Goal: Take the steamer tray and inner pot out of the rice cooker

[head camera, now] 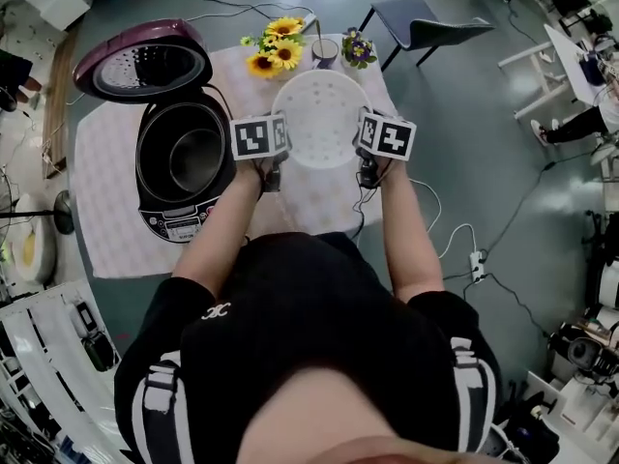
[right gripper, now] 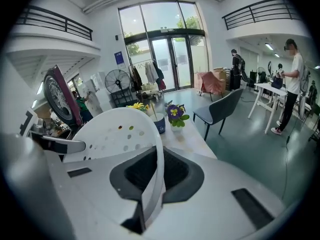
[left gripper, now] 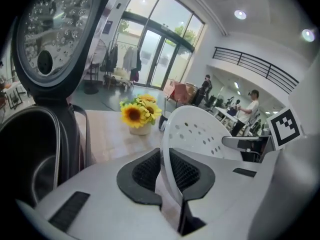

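Note:
The white perforated steamer tray (head camera: pixel 321 114) is held over the tablecloth, just right of the rice cooker (head camera: pixel 184 167). My left gripper (head camera: pixel 279 153) is shut on the tray's left rim and my right gripper (head camera: pixel 365 153) on its right rim. In the left gripper view the rim (left gripper: pixel 167 149) stands edge-on between the dark pads of the left gripper (left gripper: pixel 167 171). The right gripper view shows the tray (right gripper: pixel 115 129) pinched by the right gripper (right gripper: pixel 156 171). The cooker's lid (head camera: pixel 145 66) is raised, and the dark inner pot (head camera: pixel 193 158) sits inside the cooker.
Sunflowers (head camera: pixel 276 46), a dark cup (head camera: pixel 325 51) and a small pot of purple flowers (head camera: pixel 358 48) stand at the table's far edge. A chair (head camera: pixel 426 22) is behind the table. Cables and a power strip (head camera: pixel 476 264) lie on the floor at the right.

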The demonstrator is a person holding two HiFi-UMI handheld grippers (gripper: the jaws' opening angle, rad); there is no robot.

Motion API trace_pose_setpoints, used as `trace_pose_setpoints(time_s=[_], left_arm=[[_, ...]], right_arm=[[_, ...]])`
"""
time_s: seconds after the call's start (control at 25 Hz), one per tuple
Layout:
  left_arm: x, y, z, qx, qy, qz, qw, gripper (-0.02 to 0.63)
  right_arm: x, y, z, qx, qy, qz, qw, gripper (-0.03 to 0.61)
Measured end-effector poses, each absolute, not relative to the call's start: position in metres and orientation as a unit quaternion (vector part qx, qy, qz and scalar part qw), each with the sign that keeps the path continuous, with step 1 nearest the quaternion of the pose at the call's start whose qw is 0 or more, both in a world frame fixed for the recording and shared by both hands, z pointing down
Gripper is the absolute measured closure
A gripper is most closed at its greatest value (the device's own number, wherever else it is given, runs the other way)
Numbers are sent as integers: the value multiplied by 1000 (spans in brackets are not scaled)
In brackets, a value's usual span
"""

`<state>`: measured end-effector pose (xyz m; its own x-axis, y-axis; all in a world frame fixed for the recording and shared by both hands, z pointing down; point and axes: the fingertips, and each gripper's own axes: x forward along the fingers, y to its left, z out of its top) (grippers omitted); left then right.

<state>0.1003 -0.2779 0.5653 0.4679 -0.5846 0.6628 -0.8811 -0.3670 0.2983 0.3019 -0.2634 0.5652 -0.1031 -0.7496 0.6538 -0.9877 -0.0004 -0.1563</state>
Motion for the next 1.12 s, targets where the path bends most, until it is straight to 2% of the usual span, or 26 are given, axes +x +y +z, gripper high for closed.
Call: trace_pose_setpoints(time_s=[0.12,0.36,0.64,1.12], left_arm=[[89,-292,575,781,-478,239,324,574],[89,-317,599,754,-483,228,383,574],[97,-326,642,735,-474,251,415,574],[104,-339,692,727,-473,257,426,574]], right_arm=[[291,-283,580,628,-686,309,200,560],[292,-314,603,614,-687,325,212,558],[300,-327,640,611,-675,342,230,557],[308,-338,694,606,-664,366,242,554]])
